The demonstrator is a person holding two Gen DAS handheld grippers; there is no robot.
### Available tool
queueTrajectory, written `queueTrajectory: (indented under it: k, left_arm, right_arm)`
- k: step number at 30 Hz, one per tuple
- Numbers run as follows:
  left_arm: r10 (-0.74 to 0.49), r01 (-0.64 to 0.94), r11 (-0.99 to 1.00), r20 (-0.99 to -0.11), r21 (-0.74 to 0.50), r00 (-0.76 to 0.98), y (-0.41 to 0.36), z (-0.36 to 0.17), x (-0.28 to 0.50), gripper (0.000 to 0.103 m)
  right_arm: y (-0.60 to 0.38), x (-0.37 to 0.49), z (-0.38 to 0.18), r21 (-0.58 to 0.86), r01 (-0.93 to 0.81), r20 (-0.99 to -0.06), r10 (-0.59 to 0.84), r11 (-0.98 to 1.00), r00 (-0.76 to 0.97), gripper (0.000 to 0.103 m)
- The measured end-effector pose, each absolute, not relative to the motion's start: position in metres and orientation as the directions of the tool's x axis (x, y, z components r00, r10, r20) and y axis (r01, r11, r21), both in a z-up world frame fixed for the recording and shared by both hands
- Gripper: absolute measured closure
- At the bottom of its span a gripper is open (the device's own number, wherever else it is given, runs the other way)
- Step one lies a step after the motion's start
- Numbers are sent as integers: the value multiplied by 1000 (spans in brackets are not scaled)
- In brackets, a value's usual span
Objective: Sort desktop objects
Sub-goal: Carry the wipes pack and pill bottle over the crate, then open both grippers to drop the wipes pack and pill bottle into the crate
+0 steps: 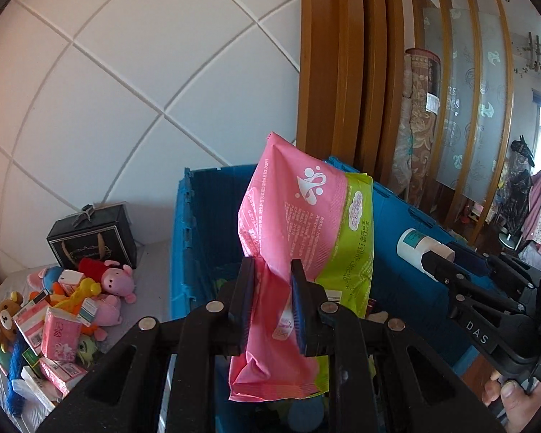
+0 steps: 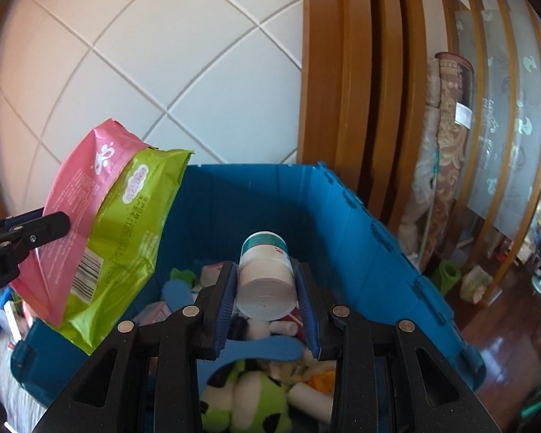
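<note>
My left gripper (image 1: 272, 270) is shut on a pink and green wipes pack (image 1: 303, 223), held upright above the blue crate (image 1: 184, 238). The pack also shows in the right wrist view (image 2: 108, 223), over the crate's left rim. My right gripper (image 2: 265, 274) is shut on a white bottle with a teal label (image 2: 265, 270), lying on its side, cap toward the camera, above the open blue crate (image 2: 342, 223). The bottle shows in the left wrist view (image 1: 420, 247) too, held by the right gripper (image 1: 436, 265).
The crate holds plush toys, a green and white one (image 2: 249, 397), blue flat pieces and small packs. Left of the crate, plush toys (image 1: 115, 281), pink tissue packs (image 1: 59, 335) and a black gift box (image 1: 93, 238) lie on the table. Tiled wall and wooden frame stand behind.
</note>
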State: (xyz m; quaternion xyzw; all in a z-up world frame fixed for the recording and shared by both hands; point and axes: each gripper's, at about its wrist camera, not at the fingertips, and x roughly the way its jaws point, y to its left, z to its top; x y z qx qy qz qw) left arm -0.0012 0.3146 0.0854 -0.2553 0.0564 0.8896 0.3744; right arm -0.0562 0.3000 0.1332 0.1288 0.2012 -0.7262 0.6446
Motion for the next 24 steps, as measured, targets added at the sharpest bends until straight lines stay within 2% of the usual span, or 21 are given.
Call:
queueTrajectory:
  k: [4, 9, 14, 24]
  left_arm:
    - [602, -706, -706, -580, -63, -549, 351, 68, 2, 85]
    - [572, -725, -689, -633, -26, -521, 379, 53, 11, 85]
    - [546, -720, -694, -648, 6, -531, 390, 52, 14, 83]
    - [516, -715, -699, -693, -1, -504, 394, 46, 8, 80]
  right_arm:
    - [287, -83, 120, -124, 986, -495, -854, -115, -162, 70]
    - [280, -100, 108, -129, 983, -539, -824, -128, -178, 70]
    - [276, -109, 101, -121, 985, -562, -810, -120, -168, 70]
    - [272, -104, 104, -157, 981, -537, -824, -115, -183, 70]
